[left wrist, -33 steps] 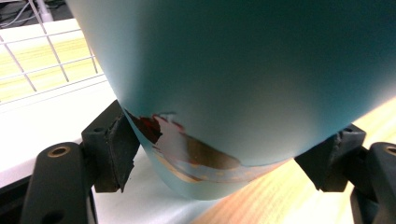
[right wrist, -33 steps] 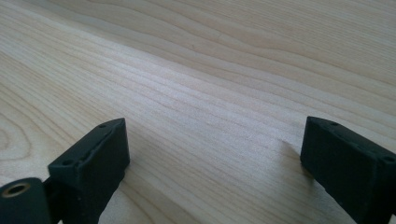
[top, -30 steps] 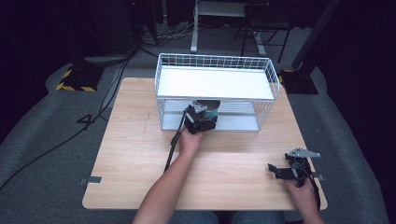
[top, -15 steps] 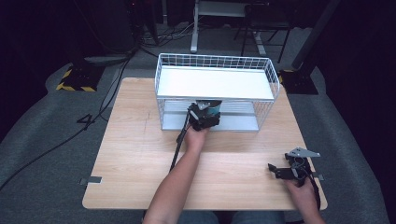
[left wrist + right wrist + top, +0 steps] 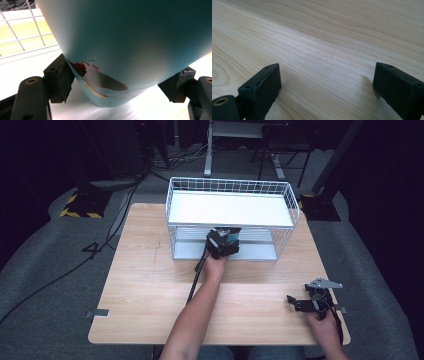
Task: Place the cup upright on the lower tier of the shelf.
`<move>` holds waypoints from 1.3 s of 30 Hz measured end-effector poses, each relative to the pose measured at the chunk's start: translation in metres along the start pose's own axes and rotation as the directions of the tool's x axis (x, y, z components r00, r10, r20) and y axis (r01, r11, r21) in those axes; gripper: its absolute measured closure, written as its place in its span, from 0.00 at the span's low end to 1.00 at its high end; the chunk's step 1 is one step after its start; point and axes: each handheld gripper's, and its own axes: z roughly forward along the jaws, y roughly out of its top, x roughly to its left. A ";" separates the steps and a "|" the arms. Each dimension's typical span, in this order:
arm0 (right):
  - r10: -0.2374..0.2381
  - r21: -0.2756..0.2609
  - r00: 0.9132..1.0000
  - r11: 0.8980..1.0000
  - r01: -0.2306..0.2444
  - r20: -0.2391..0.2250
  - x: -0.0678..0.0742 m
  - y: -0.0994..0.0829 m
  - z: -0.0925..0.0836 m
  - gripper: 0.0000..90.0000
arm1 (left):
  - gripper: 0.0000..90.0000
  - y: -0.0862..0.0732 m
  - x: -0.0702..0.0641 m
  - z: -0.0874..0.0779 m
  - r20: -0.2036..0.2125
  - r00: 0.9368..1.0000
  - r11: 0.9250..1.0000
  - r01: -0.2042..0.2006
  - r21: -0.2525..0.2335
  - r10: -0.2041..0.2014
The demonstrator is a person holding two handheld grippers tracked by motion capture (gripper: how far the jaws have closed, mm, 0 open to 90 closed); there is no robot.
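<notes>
Left gripper view shows the left gripper (image 5: pixel 110 82) clamped on a teal cylinder (image 5: pixel 130 42) over the lower shelf (image 5: pixel 260 251) of the wire rack (image 5: pixel 290 200), where careless release risks toppling it, while the right gripper (image 5: pixel 324 82) rests with jaws apart on the table (image 5: pixel 324 37)

Dark surroundings, overexposed glare, close-up blur
</notes>
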 end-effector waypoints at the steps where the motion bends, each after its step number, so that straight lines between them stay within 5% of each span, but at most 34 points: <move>1: 0.000 0.000 1.000 1.000 0.000 0.000 0.000 0.000 0.000 0.09 | 0.26 0.000 0.000 0.000 0.000 1.000 1.000 0.000 0.000 0.000; 22: 0.000 0.000 1.000 1.000 0.000 0.000 0.000 0.000 0.000 0.09 | 0.26 -0.006 0.000 0.004 -0.013 0.999 0.998 -0.051 0.026 0.052; 30: 0.000 0.000 1.000 1.000 0.000 0.000 0.000 0.000 0.000 0.09 | 0.17 -0.005 0.002 0.004 -0.015 1.000 1.000 -0.011 0.010 0.011; 39: 0.000 0.000 1.000 1.000 0.000 0.000 0.000 0.000 0.000 0.09 | 0.09 -0.003 0.003 -0.006 -0.009 1.000 1.000 -0.017 -0.010 0.017</move>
